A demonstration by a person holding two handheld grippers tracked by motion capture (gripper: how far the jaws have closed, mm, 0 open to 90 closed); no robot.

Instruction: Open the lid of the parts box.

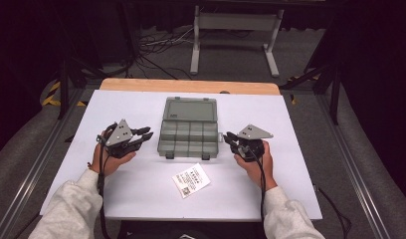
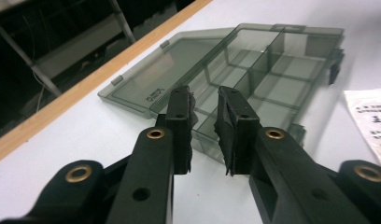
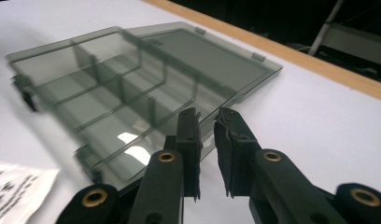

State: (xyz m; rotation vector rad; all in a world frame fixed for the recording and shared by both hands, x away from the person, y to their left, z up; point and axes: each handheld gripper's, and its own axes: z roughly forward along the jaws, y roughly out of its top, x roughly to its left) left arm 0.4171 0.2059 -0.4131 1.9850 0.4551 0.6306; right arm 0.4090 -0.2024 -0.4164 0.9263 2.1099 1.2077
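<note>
From up high we've got the box (image 1: 188, 128) lying open mid-table (image 1: 141, 194), left gripper (image 1: 143, 134) just left of it, right gripper (image 1: 228, 137) just right, a paper slip (image 1: 190, 180) nearer us. In the left gripper view our jaws sit slightly apart, holding nothing, box (image 2: 254, 70) just beyond. Right gripper view is the same deal: narrow gap, nothing gripped, box (image 3: 132, 74) ahead, slip (image 3: 16, 189) at left.

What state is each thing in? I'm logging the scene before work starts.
Organizer box: open, compartments look empty.
Box lid: folded back flat on the table.
Paper slip: lying flat, print up.
Left gripper: open, holding nothing.
Right gripper: open, holding nothing.
</note>
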